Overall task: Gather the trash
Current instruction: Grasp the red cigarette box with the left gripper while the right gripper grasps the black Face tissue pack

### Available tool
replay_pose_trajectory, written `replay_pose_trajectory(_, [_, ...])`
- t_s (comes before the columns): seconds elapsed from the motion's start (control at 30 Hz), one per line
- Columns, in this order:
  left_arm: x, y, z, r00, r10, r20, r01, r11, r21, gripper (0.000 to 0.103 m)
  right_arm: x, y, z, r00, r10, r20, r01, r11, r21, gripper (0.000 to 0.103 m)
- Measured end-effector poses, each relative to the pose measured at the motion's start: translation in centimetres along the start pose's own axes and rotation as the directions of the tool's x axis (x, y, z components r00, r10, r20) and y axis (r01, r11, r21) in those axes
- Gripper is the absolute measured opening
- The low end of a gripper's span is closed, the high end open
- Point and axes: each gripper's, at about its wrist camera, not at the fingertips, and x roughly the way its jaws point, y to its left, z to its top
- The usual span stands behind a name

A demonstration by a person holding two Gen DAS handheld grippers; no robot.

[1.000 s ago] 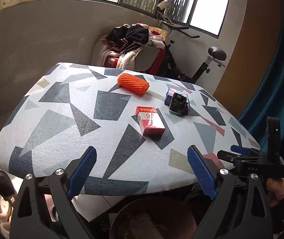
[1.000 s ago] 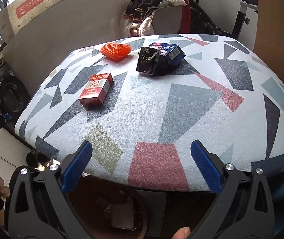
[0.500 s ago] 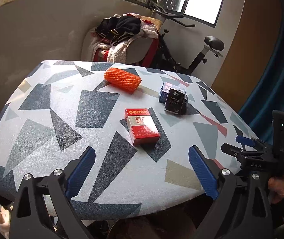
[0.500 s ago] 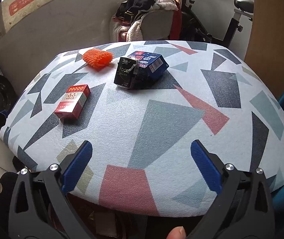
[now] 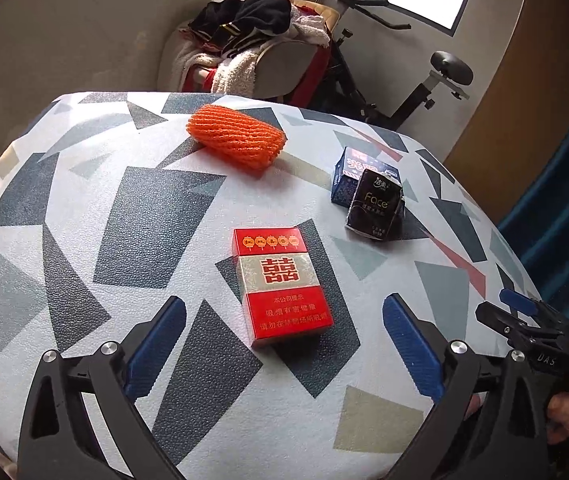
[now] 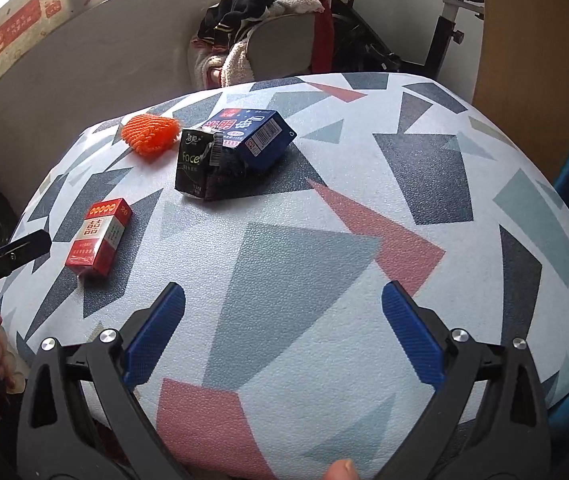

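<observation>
A red cigarette pack [image 5: 282, 286] lies on the patterned table [image 5: 84, 208], just ahead of my open, empty left gripper [image 5: 284, 344]. Beyond it lie an orange foam net [image 5: 237, 138], a black tissue pack [image 5: 376, 210] and a blue box [image 5: 350, 174]. In the right wrist view my right gripper [image 6: 282, 334] is open and empty over the table [image 6: 444, 184]. The cigarette pack [image 6: 98, 238] lies to its left. The black pack [image 6: 196, 166], blue box [image 6: 250, 136] and orange net [image 6: 149, 134] lie farther ahead.
A chair piled with clothes [image 5: 252, 44] and an exercise bike [image 5: 424, 80] stand behind the table. A blue curtain [image 5: 564, 184] hangs at the right. The right gripper's body [image 5: 540, 336] shows at the left wrist view's right edge.
Both grippers have moved forward and up over the table. The bin below the table edge has dropped out of view. The cigarette pack is now close in front of the left gripper.
</observation>
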Motion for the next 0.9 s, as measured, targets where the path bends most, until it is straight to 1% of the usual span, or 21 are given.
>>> replay_pose_trajectory(0.17, [3.2, -1.0, 0.9, 0.998, 0.054, -0.039, -0.053, 0.998, 0.035, 0.096, 0.6, -0.4, 0.4, 1.0, -0.001, 0.001, 0.001, 1.0, 0.014, 0.097])
replay_pose_trajectory(0.27, [4.8, -1.5, 1.0, 0.992, 0.106, -0.063, -0.101, 0.991, 0.087, 0.096, 1.1, -0.7, 0.8, 1.0, 0.003, -0.005, -0.003, 0.999, 0.045, 0.097])
replay_pose_trajectory(0.3, [5.2, -1.7, 1.0, 0.99, 0.125, -0.064, -0.117, 0.987, 0.113, 0.083, 1.3, -0.8, 0.9, 1.0, 0.007, -0.009, -0.007, 0.998, 0.056, 0.097])
replay_pose_trajectory(0.33, [5.5, -1.9, 0.9, 0.988, 0.135, -0.071, -0.123, 0.981, 0.147, 0.067, 1.5, -0.7, 1.1, 1.0, 0.008, -0.01, -0.007, 0.998, 0.058, 0.097])
replay_pose_trajectory(0.37, [5.5, -2.0, 0.9, 0.988, 0.137, -0.068, -0.124, 0.978, 0.166, 0.059, 1.7, -0.4, 1.3, 1.0, 0.007, -0.007, -0.007, 0.999, 0.052, 0.097])
replay_pose_trajectory(0.47, [5.0, -1.5, 0.7, 0.991, 0.116, -0.066, -0.103, 0.979, 0.178, 0.058, 2.5, 1.1, 2.5, 0.999, 0.037, 0.006, -0.037, 0.999, 0.032, 0.097])
replay_pose_trajectory(0.57, [3.7, -0.4, 0.7, 0.995, 0.088, -0.05, -0.08, 0.986, 0.143, 0.057, 3.8, 2.9, 4.2, 0.996, 0.092, 0.02, -0.093, 0.994, 0.05, 0.097])
replay_pose_trajectory(0.6, [3.2, -0.1, 0.6, 0.996, 0.084, -0.04, -0.078, 0.988, 0.131, 0.056, 4.4, 3.4, 4.8, 0.993, 0.114, 0.02, -0.115, 0.991, 0.07, 0.097])
replay_pose_trajectory(0.67, [2.1, 0.6, 0.6, 0.996, 0.082, -0.021, -0.08, 0.991, 0.112, 0.056, 6.0, 4.0, 6.1, 0.985, 0.169, 0.021, -0.171, 0.974, 0.148, 0.097])
replay_pose_trajectory(0.7, [1.6, 0.9, 0.6, 0.997, 0.082, -0.011, -0.081, 0.991, 0.103, 0.056, 6.8, 4.3, 6.6, 0.985, 0.174, 0.016, -0.174, 0.967, 0.185, 0.097])
replay_pose_trajectory(0.77, [0.7, 1.5, 0.6, 0.997, 0.083, 0.002, -0.083, 0.992, 0.09, 0.056, 8.5, 5.1, 7.8, 0.989, 0.145, 0.003, -0.142, 0.964, 0.226, 0.097])
replay_pose_trajectory(0.83, [0.0, 2.0, 0.5, 0.997, 0.08, 0.013, -0.081, 0.993, 0.08, 0.056, 10.1, 6.0, 8.7, 0.993, 0.114, -0.016, -0.107, 0.966, 0.233, 0.097])
replay_pose_trajectory(0.9, [-0.5, 2.5, 0.4, 0.997, 0.081, 0.02, -0.082, 0.994, 0.072, 0.056, 11.6, 6.7, 9.4, 0.997, 0.056, -0.05, -0.042, 0.971, 0.235, 0.097])
